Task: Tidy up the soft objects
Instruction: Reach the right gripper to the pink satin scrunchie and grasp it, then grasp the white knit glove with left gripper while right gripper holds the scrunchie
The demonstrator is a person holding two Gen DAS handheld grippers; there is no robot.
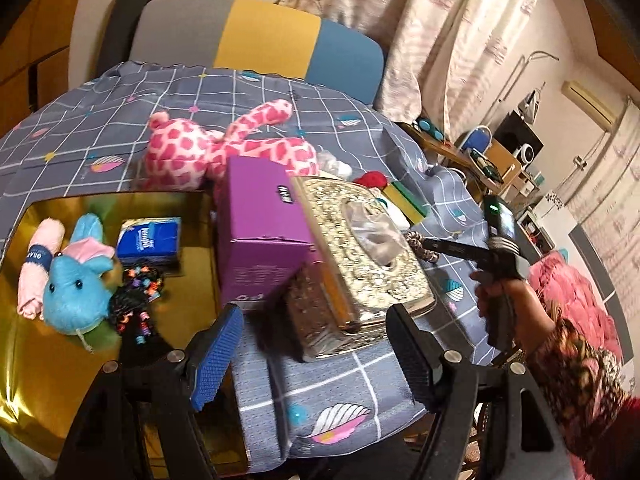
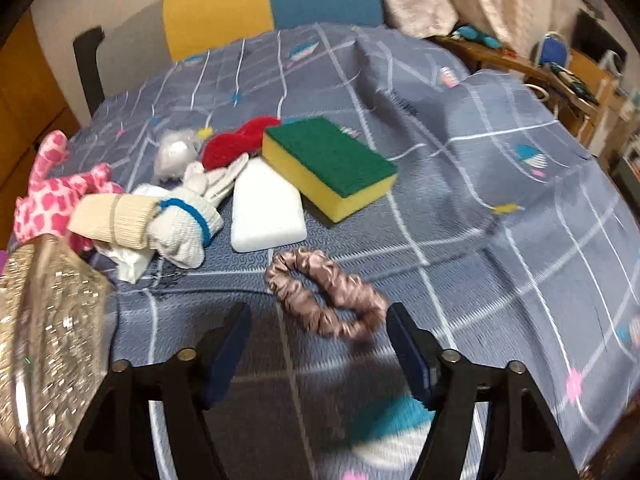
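My left gripper (image 1: pixel 316 344) is open and empty, just in front of a purple box (image 1: pixel 260 232) and a glittery gold tissue box (image 1: pixel 368 252). A gold tray (image 1: pixel 192 304) at the left holds a blue plush bunny (image 1: pixel 76 284), a rolled pink towel (image 1: pixel 40 264), a blue tissue pack (image 1: pixel 150 240) and a beaded black scrunchie (image 1: pixel 132 304). A pink spotted plush (image 1: pixel 224 148) lies behind the boxes. My right gripper (image 2: pixel 320 340) is open and empty, just short of a mauve satin scrunchie (image 2: pixel 324 292). Beyond lie a green-yellow sponge (image 2: pixel 332 164), a white sponge (image 2: pixel 266 208), gloves (image 2: pixel 180 220) and a red plush piece (image 2: pixel 236 140).
Everything lies on a grey-blue patterned cloth (image 2: pixel 480 200) over a table. A chair with a grey, yellow and blue back (image 1: pixel 260 40) stands behind. The right gripper and the hand holding it show in the left wrist view (image 1: pixel 500 256). A cluttered desk (image 1: pixel 480 160) stands at the right.
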